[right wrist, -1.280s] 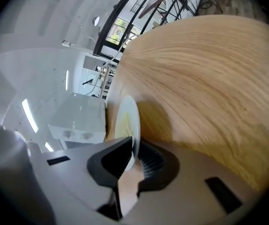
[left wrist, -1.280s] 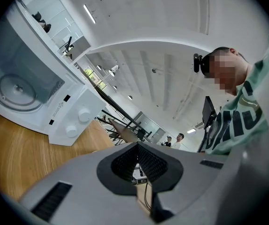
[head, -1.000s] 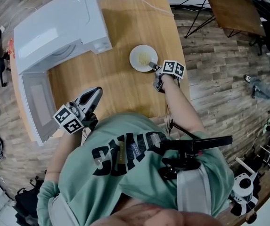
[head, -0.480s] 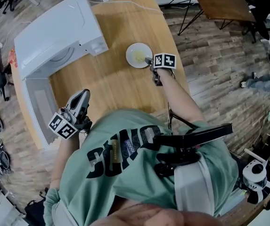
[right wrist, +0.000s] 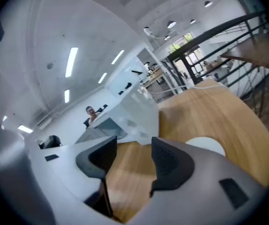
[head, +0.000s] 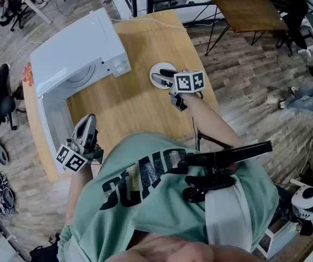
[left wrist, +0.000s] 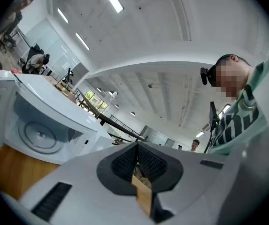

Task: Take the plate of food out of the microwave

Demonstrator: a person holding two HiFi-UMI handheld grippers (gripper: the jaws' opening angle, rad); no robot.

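The left gripper, nearest the person, points level with its fingers closed tip to tip on nothing. Beside it stands the open door of the microwave. Farther out over the desk, the right gripper has just been opening. Its fingers now stand wide apart with only bare wood between them. The plate rests on the desk just beyond the right finger, out of the microwave and fairly near the desk's far-right edge. The food on it cannot be made out. The task looks all but done. The remaining risk is a careless sweep of the raised right gripper, which could clip the rim and push the plate toward that edge. The left gripper could also bump the open door.
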